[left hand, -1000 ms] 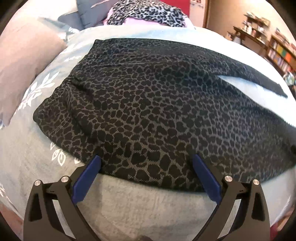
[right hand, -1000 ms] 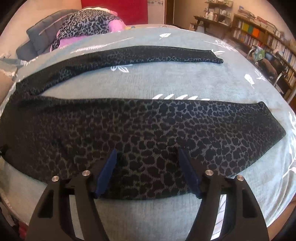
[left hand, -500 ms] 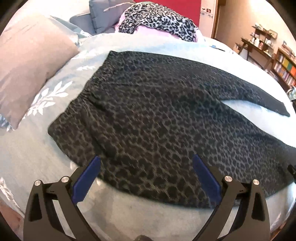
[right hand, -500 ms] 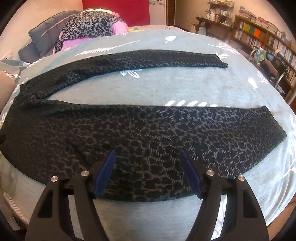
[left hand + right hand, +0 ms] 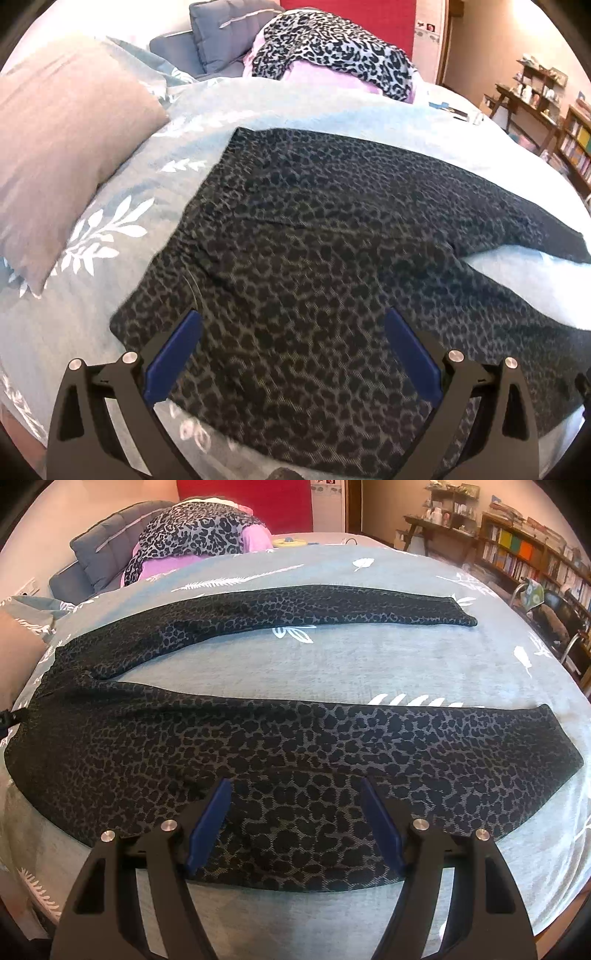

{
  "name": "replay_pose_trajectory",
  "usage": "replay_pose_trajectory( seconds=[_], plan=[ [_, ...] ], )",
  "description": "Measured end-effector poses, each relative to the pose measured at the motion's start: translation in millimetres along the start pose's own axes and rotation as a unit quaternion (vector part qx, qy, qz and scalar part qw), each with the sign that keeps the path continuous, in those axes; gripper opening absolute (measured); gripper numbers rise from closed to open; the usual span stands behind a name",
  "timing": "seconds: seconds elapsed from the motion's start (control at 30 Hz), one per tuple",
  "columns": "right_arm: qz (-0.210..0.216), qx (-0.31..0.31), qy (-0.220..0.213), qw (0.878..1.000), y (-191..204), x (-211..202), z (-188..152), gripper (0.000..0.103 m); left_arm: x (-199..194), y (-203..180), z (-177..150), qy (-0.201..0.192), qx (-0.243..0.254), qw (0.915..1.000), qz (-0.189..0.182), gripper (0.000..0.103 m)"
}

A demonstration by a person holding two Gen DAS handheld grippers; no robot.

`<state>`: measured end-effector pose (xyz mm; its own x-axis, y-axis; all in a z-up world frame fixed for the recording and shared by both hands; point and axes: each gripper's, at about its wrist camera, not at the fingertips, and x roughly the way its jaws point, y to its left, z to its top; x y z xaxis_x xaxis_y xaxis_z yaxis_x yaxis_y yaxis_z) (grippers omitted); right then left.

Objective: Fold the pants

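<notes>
With both the left tool [image 5: 291, 332] and the right tool [image 5: 295, 801] wide and holding nothing, the pants [image 5: 295, 746] lie spread on the bed [image 5: 369, 664] just ahead, so a shallow pinch may bunch 1 layer.

We're in a home bedroom: a bed [image 5: 369, 672] with a leaf-print cover spreads out beyond the fingers, a pillow [image 5: 62, 155] sits off to their left, and packed bookshelves [image 5: 524, 554] line the wall far off to their right.
</notes>
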<state>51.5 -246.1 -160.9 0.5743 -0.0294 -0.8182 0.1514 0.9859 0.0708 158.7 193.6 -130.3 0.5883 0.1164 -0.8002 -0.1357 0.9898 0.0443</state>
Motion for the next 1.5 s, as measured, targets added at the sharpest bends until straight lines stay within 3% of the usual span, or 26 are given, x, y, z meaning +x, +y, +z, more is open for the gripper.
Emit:
replay_pose_trajectory(
  seconds=[1.27, 1.37, 1.5],
  plan=[
    [0.031, -0.001, 0.026, 0.999, 35, 47, 43, 0.073, 84, -9, 105, -0.008, 0.052, 0.9961, 0.071, 0.098],
    [0.03, 0.0, 0.024, 0.999, 36, 51, 49, 0.073, 93, -7, 113, -0.007, 0.052, 0.9966, 0.063, 0.098],
    [0.03, 0.003, 0.025, 0.999, 35, 56, 55, 0.073, 110, 7, 132, -0.004, 0.027, 0.9994, 0.022, 0.098]
  ],
)
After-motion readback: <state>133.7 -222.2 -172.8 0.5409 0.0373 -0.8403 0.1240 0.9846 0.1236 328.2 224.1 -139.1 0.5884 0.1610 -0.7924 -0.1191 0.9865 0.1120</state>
